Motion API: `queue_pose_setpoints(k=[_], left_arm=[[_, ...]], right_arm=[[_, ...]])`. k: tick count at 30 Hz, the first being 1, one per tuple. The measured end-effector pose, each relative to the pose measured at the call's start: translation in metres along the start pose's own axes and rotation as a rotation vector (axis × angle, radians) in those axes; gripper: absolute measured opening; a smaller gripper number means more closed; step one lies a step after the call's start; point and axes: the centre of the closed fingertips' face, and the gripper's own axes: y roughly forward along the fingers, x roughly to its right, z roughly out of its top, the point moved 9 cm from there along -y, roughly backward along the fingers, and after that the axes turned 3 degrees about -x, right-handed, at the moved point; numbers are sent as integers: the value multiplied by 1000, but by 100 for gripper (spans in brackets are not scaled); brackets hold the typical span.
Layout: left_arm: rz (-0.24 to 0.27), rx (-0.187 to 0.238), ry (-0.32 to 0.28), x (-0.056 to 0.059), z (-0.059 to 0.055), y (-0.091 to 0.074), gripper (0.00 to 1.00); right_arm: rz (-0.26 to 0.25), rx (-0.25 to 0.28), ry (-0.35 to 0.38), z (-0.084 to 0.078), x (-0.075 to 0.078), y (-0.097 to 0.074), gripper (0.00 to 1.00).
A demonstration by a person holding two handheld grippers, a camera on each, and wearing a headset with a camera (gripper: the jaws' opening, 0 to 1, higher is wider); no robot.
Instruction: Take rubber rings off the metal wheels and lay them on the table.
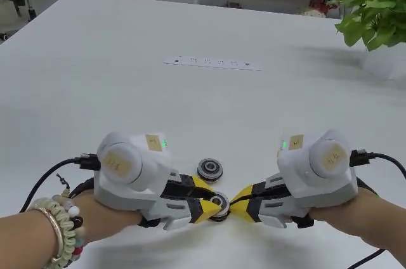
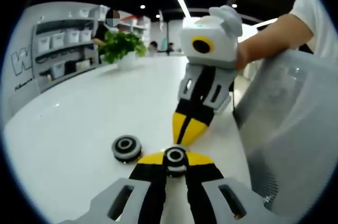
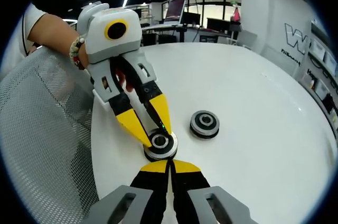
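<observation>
On the white counter [image 1: 190, 104] near a wall [image 3: 274, 18] lettered "W", we clamp our left gripper [image 1: 212, 205] on one metal wheel [image 1: 219, 203], our right gripper [image 1: 238, 209] pinched together, a second wheel [image 1: 209, 169] at its 12 o'clock.

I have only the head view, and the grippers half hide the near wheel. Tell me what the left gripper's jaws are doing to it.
Observer: The left gripper view shows the left gripper with one yellow tip on each side of the near wheel, closed on it.
Operator: Now report the right gripper's jaws.
Observer: In its own view the right gripper has them pressed together, tips at that wheel's rim.
Operator: Describe the far wheel's side.
Observer: Seen from low down, the far wheel has a pale band between two dark edges.
</observation>
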Motion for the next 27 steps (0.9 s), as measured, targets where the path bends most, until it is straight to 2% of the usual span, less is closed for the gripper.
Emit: queue_pose_setpoints(k=[2,4,6,9,12,16,19,22,24,27], left_arm=[[1,0,-1,0,0,0,14],[2,-1,-1,0,0,0,14],[3,-1,0,0,0,-1,14],[2,0,1,0,0,-1,14],[0,1,2,0,0,-1,14],[0,2,3,0,0,-1,14],[3,5,2,0,0,-1,14],[1,7,2,-1,-1,-2,14],[1,8,2,-1,-1,-2,14],[1,9,3,-1,-1,-2,14]], right_arm=[[1,-3,7,0,0,0,0],[6,-1,47,0,1,0,0],[13,14,108,-2,1,0,0],[40,34,242,-4,5,0,0],[51,33,275,-4,7,-1,0],[50,32,354,-5,6,0,0],[38,52,327,-5,5,1,0],[55,49,408,-4,6,-1,0],[56,47,386,-4,7,0,0],[61,30,400,-3,8,0,0]])
